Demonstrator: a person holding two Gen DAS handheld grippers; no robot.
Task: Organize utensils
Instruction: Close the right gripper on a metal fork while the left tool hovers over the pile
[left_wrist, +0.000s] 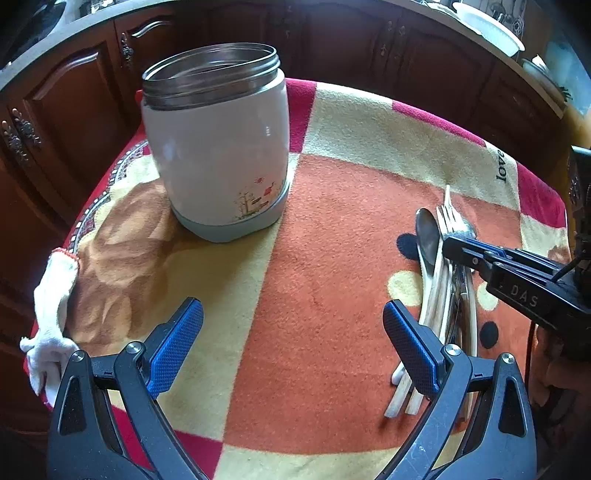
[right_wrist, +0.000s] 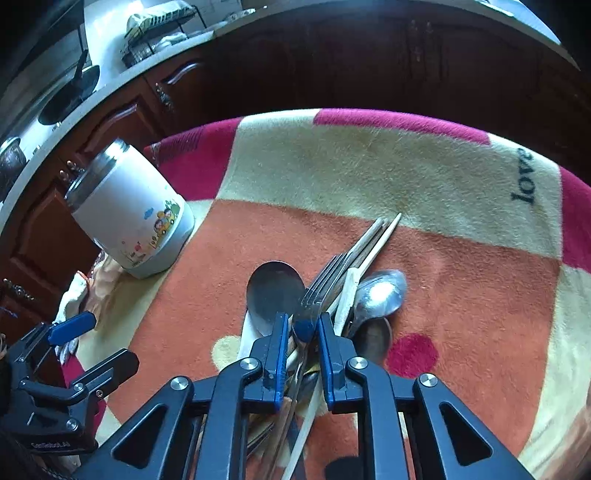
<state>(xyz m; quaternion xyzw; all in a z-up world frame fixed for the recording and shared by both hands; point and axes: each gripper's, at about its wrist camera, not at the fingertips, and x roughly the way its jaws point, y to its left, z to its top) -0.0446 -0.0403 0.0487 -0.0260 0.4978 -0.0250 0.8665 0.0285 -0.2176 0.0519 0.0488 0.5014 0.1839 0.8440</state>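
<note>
A white jar (left_wrist: 218, 147) with an open steel mouth stands upright on the blanket-covered table (left_wrist: 332, 221); it also shows at the left of the right wrist view (right_wrist: 133, 218). A pile of utensils (left_wrist: 443, 280) lies at the right: spoons (right_wrist: 273, 291), a fork (right_wrist: 325, 280) and chopsticks (right_wrist: 373, 240). My right gripper (right_wrist: 301, 328) is low over the pile, its jaws narrowly apart around the fork's neck. My left gripper (left_wrist: 291, 347) is open and empty above the blanket, between jar and pile.
A white cloth (left_wrist: 51, 321) hangs at the table's left edge. Dark wooden cabinets (left_wrist: 74, 110) and a countertop with dishes (left_wrist: 487, 26) curve behind the table. The blanket has red, orange and cream patches.
</note>
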